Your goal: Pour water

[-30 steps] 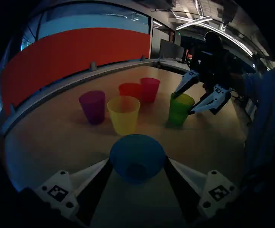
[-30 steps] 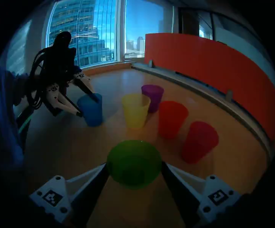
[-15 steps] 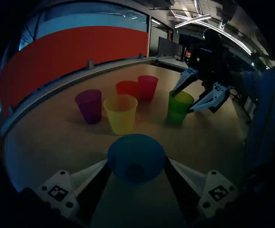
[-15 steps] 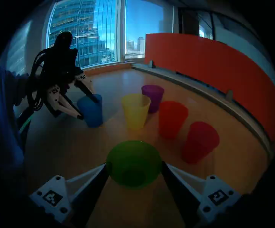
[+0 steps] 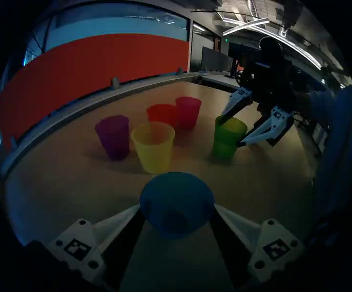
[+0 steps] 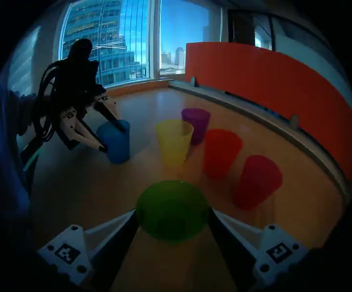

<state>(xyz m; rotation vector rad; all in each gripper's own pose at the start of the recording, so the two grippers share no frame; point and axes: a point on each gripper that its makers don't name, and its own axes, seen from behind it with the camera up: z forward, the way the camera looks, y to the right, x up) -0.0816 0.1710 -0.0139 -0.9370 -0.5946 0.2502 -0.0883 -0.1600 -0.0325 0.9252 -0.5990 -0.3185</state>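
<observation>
The left tongs (image 5: 177,208) are clamped on a blue cup (image 5: 177,200), with one finger pressed to each side of its wall just below the rim. The cup stands upright with its mouth open to the left gripper view. Its inside is dark, so I cannot tell whether it holds water.

The right tongs (image 6: 172,214) grip a green cup (image 6: 172,208) the same way, with both fingers tight against its sides. That cup is upright too, and its contents cannot be made out.

A yellow cup (image 5: 152,146) stands in the middle of the wooden counter (image 5: 54,170). In the left gripper view the blue cup is on the near side of the yellow cup. The green cup is off to the yellow cup's right, apart from it, with the right tongs closed around it.

A purple cup (image 5: 113,136) stands just to the left of the yellow cup. An orange cup (image 5: 162,113) is close behind the yellow cup. A pink cup (image 5: 188,112) stands beyond and right of the yellow cup, next to the orange one.

In the right gripper view the blue cup sits to the left of the yellow cup, held by the left tongs. A blue sleeve (image 6: 3,160) reaches in behind them. A red wall panel (image 5: 79,68) runs along the counter's far edge beyond the yellow cup.
</observation>
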